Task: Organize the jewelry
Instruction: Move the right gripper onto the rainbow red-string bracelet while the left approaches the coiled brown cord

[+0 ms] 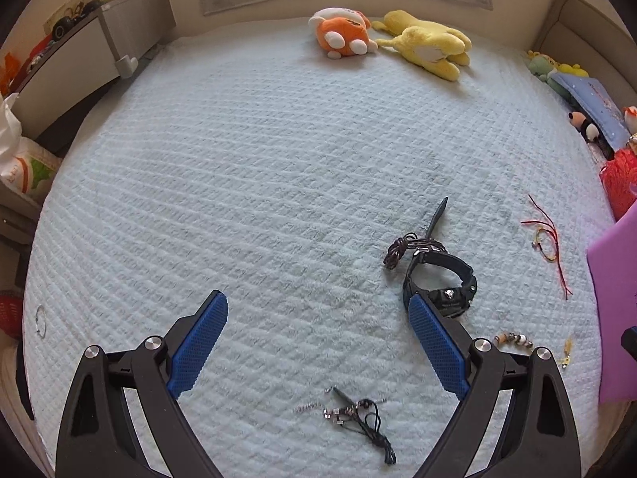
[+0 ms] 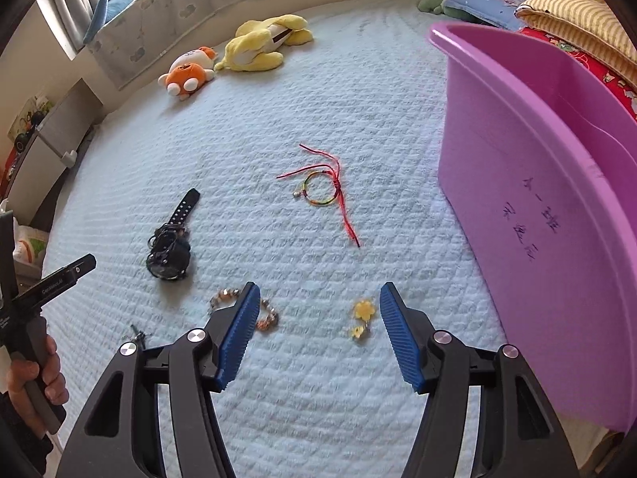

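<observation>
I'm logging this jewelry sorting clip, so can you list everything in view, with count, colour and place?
bedspread: one, pale blue, quilted, under everything
watch: one, black, left of centre, a dark cord bracelet against it
string bracelet: one, red with a multicoloured loop, centre
bead bracelet: one, brown and silver, partly behind the right gripper's left finger
flower charm: one, yellow, between the right gripper's fingers
cord with beads: one, black, below the left gripper
ring: one, thin, silvery, far left edge
bin: one, purple, right side
plush toys: orange one, yellow one, far end; more in the right corner
left gripper: black, blue pads, open
right gripper: same, open
hand: one, holding the left gripper's handle
</observation>
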Demonstrator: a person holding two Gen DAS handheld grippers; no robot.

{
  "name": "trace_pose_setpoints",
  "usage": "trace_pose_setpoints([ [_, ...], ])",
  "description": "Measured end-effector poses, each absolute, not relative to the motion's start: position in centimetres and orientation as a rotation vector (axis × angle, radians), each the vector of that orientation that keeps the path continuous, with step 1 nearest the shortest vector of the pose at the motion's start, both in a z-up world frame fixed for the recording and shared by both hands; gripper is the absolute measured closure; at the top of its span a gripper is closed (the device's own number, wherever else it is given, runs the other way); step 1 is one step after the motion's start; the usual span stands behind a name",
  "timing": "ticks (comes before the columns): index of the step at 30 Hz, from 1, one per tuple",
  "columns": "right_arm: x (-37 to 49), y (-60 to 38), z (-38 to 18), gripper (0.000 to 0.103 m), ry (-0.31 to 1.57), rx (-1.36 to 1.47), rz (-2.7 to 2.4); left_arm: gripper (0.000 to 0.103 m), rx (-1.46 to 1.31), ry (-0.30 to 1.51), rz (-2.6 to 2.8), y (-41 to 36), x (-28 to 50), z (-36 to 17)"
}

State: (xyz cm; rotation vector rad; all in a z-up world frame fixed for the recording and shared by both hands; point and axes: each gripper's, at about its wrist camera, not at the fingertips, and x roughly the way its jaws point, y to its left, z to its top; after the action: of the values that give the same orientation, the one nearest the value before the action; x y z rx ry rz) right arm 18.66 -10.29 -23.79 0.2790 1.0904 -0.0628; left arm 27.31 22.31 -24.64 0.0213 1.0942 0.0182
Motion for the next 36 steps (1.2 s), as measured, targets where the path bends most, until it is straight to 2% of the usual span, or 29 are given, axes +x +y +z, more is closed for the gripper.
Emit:
trace_pose_setpoints([
  [13, 24.9, -10.1, -30.8, 0.043, 1.164, 0.256, -0.053, 0.012, 0.041, 1.149, -0.079, 21.4, 31.6, -30.8],
  [36, 29.5, -10.7, -34.0, 0.043, 1.166, 0.239, -0.075, 0.012, 0.055, 1.097, -0.165, 20.7, 34.0, -33.3],
])
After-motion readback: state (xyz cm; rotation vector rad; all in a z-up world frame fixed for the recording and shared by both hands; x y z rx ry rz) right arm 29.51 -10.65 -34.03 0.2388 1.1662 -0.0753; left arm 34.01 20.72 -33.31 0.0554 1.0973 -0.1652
